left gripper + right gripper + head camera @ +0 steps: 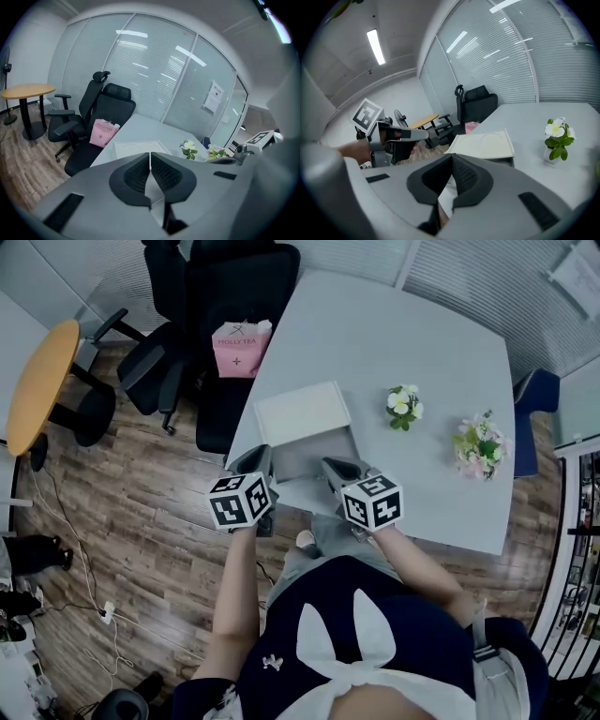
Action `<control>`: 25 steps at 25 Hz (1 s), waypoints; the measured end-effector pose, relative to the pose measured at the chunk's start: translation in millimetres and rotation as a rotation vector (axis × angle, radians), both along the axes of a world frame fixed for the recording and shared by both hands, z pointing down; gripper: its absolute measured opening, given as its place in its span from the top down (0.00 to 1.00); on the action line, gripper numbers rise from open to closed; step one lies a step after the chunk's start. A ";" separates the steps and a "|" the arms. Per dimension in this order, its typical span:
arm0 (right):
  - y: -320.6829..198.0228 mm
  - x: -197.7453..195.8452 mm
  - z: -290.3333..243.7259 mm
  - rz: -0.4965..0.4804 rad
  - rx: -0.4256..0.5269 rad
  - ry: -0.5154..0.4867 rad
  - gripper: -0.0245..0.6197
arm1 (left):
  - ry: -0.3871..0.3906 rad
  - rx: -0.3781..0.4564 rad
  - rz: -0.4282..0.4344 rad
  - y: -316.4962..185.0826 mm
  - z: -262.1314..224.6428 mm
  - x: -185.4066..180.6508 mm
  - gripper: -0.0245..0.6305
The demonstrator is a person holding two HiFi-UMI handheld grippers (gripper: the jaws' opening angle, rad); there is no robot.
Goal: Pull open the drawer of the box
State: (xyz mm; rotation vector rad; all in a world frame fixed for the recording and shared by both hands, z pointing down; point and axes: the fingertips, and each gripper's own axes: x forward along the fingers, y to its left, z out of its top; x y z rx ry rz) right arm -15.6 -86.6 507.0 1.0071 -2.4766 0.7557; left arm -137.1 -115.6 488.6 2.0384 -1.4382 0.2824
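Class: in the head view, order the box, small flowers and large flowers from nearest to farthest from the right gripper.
1. Box, directly ahead of the right gripper.
2. Small flowers, farther off, to the right.
3. Large flowers, by the table edge, far right.

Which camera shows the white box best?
The head view: it sees the whole white box from above, drawer apparently pulled out. The left gripper view shows only its top behind the jaws; the right gripper view, its top and one side.
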 end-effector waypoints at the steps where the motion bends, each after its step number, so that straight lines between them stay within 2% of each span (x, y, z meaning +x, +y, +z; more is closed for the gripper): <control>1: 2.0 -0.5 -2.3 0.002 0.005 -0.003 0.96 | -0.007 0.015 0.002 4.2 -4.7 1.9 0.92; 6: 13.4 -2.1 -10.1 0.009 0.018 -0.011 0.96 | -0.007 0.100 0.000 25.6 -20.5 11.8 0.92; 12: 24.8 -3.3 -18.8 0.010 0.040 -0.013 0.96 | -0.067 0.121 0.015 44.6 -19.8 24.0 0.93; 25: 46.7 -5.5 -24.2 0.027 0.059 -0.024 0.96 | -0.101 0.129 0.067 64.6 -18.5 38.0 0.93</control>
